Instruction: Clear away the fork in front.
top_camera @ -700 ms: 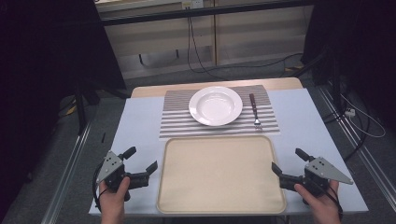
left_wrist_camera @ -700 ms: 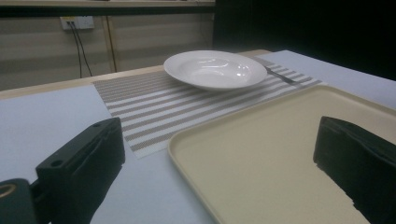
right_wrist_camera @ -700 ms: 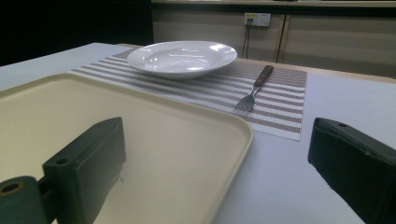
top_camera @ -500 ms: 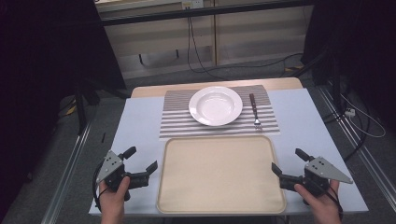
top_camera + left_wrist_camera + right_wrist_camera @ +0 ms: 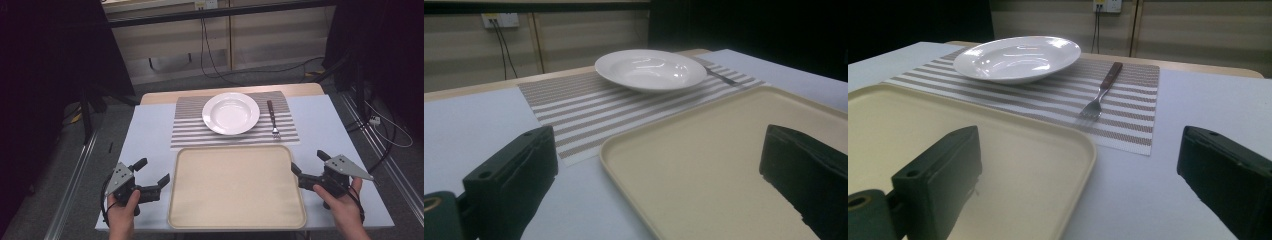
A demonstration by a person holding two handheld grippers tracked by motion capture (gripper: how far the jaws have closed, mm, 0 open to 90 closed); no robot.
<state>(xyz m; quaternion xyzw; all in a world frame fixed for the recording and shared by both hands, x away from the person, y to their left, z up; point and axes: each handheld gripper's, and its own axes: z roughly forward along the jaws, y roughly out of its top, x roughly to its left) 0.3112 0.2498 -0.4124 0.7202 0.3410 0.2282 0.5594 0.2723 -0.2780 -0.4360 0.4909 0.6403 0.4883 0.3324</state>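
A beige tray (image 5: 235,185) lies bare at the near middle of the table. Behind it a striped placemat (image 5: 190,131) carries a white plate (image 5: 230,113) and, to its right, a fork (image 5: 272,120) with a dark handle. My left gripper (image 5: 152,172) rests open by the tray's left edge, held by a hand. My right gripper (image 5: 309,162) stands open at the tray's right edge. In the left gripper view the tray (image 5: 704,150) and plate (image 5: 649,70) lie ahead. The right gripper view has the fork (image 5: 1100,95), plate (image 5: 1018,57) and tray (image 5: 998,150) ahead.
The table has a pale blue top (image 5: 145,135) with a wooden strip at its far edge. Cables (image 5: 210,55) hang down the wall behind. Metal rails (image 5: 75,175) run along the floor on both sides.
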